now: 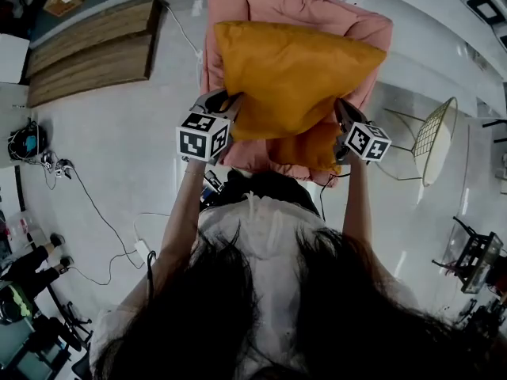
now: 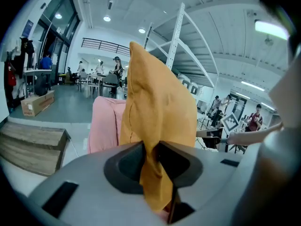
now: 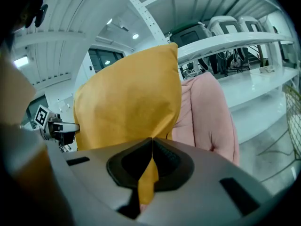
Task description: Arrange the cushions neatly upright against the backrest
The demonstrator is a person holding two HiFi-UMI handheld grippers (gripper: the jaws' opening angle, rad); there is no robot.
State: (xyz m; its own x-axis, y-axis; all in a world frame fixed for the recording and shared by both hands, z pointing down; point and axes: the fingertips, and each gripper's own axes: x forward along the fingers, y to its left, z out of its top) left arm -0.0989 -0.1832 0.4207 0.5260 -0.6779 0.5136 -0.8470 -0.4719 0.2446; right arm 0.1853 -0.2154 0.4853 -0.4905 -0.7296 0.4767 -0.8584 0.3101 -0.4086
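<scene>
An orange cushion (image 1: 293,77) hangs in the air over a pink padded seat (image 1: 317,10), held by its two near corners. My left gripper (image 1: 226,101) is shut on the cushion's left corner, and orange fabric (image 2: 153,173) is pinched between its dark pads. My right gripper (image 1: 341,121) is shut on the right corner, with a thin fold of the orange cushion (image 3: 148,173) caught between closed pads. In both gripper views the cushion (image 2: 160,102) stands tall before the pink seat (image 3: 207,112). A second orange cushion (image 1: 313,149) lies under the held one.
A wooden pallet (image 1: 91,50) lies on the floor at the left. At the right stands a wire chair (image 1: 436,137) beside white shelving (image 1: 428,30). Cables (image 1: 95,212) trail across the floor near the person's left arm.
</scene>
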